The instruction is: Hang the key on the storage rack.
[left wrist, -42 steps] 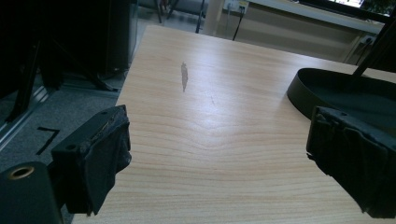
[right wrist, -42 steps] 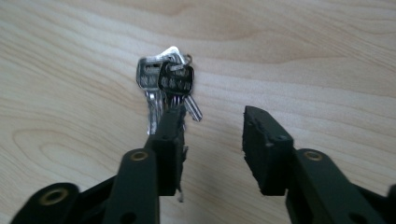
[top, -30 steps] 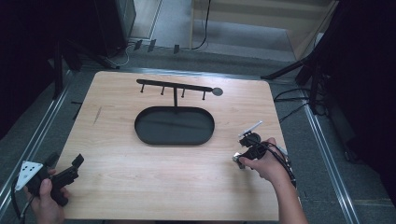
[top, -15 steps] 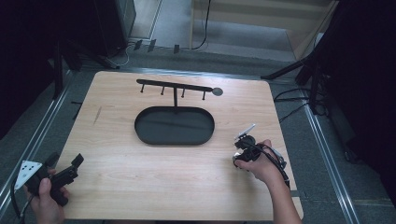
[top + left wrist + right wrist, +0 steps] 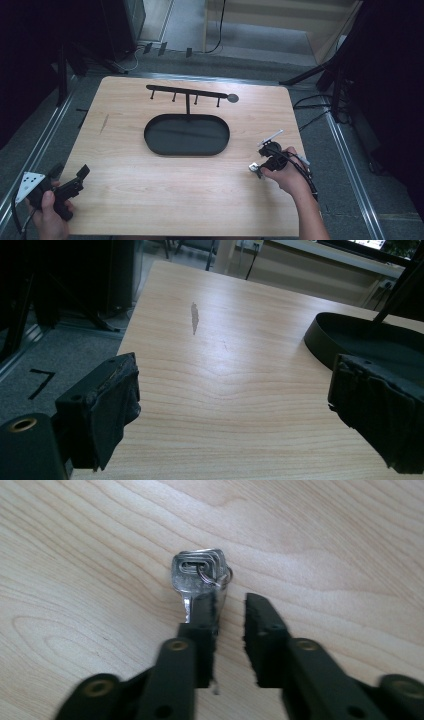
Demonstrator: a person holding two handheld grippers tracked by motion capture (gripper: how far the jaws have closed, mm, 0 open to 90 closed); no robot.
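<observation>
One key bunch (image 5: 199, 572), one tray (image 5: 187, 135), one hook rack (image 5: 187, 94).

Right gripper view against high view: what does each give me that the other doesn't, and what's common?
Right gripper view: the keys with heads on a ring, lying against the left jaw. The gap between the jaws, which have just been closing, is bare. High view: tray, rack, left gripper. Both: table, right gripper.

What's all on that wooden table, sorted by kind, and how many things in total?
Black oval tray with a hook rack: 1
Bunch of silver keys: 1
Handheld grippers: 2, the left gripper and the right gripper
Total: 4
</observation>
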